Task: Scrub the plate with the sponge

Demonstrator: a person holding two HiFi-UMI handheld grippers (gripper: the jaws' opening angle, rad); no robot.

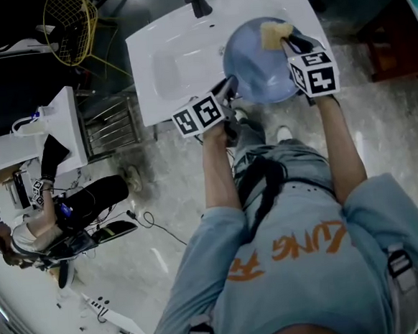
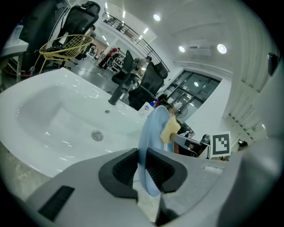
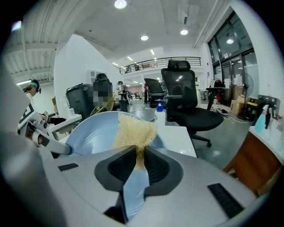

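Observation:
A pale blue plate [image 1: 259, 69] is held tilted over the right part of the white sink [image 1: 178, 50]. My left gripper [image 1: 228, 89] is shut on the plate's near left rim; in the left gripper view the plate [image 2: 151, 133] stands edge-on between the dark pads. My right gripper [image 1: 289, 42] is shut on a yellow sponge [image 1: 274, 33], which presses on the plate's far right face. In the right gripper view the sponge [image 3: 133, 131] sticks out from the jaws against the plate [image 3: 95, 133].
A dark tap [image 1: 196, 1] stands at the sink's back edge, and the drain [image 2: 97, 135] lies in the basin. A yellow wire basket [image 1: 68, 26] hangs left of the sink. A person [image 1: 27, 234] sits at lower left. Office chairs [image 3: 186, 104] stand beyond the sink.

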